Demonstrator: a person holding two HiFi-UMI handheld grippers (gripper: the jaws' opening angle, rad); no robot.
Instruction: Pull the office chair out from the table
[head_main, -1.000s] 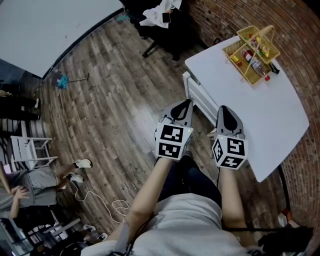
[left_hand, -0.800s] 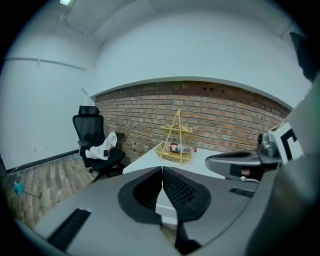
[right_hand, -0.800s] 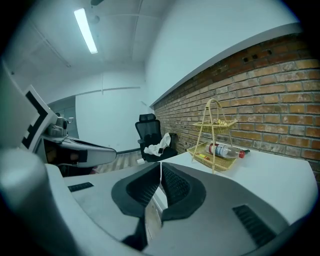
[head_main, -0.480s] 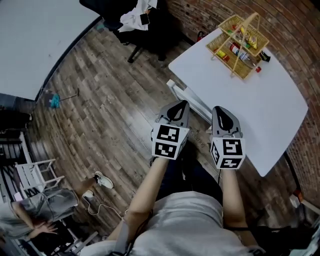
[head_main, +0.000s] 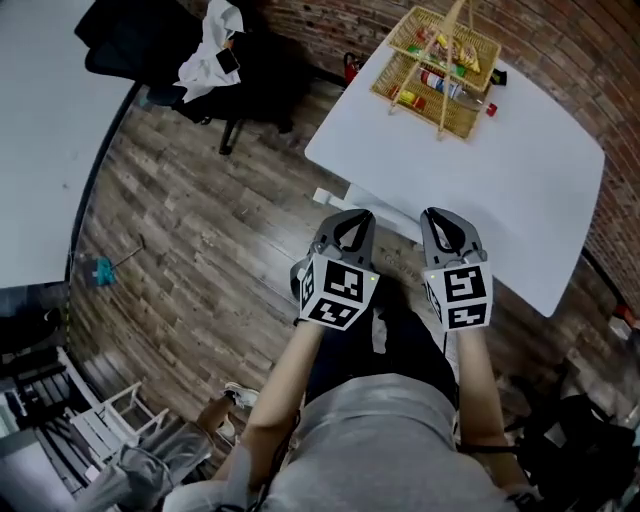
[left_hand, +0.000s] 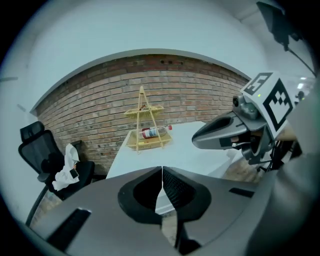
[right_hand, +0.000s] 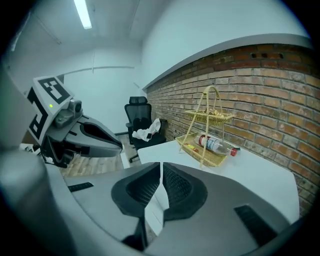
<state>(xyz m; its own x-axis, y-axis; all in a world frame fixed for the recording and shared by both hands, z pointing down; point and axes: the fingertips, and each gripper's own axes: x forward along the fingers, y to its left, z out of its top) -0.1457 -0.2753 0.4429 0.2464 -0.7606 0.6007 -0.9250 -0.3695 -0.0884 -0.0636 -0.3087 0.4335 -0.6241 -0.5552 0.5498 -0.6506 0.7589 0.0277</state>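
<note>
The black office chair (head_main: 160, 45) stands at the top left of the head view with a white cloth (head_main: 213, 45) and a phone on its seat, apart from the white table (head_main: 520, 190). My left gripper (head_main: 350, 222) and right gripper (head_main: 443, 222) are side by side in front of me at the table's near edge, far from the chair. Both are shut with nothing between the pads. In the left gripper view (left_hand: 161, 172) the chair (left_hand: 50, 160) sits at far left. The right gripper view (right_hand: 160, 170) shows the chair (right_hand: 142, 125) beyond the table's corner.
A wicker basket (head_main: 440, 60) with a bottle sits on the table's far side by the brick wall. A white slatted piece (head_main: 335, 198) stands under the table's near edge. Another white table (head_main: 40, 120) fills the upper left. A white folding chair (head_main: 100, 425) and a seated person are at lower left.
Both grippers have come down and forward toward the table's near edge, and the left one has rolled. The chair and basket now show nearer to the top of the head view.
</note>
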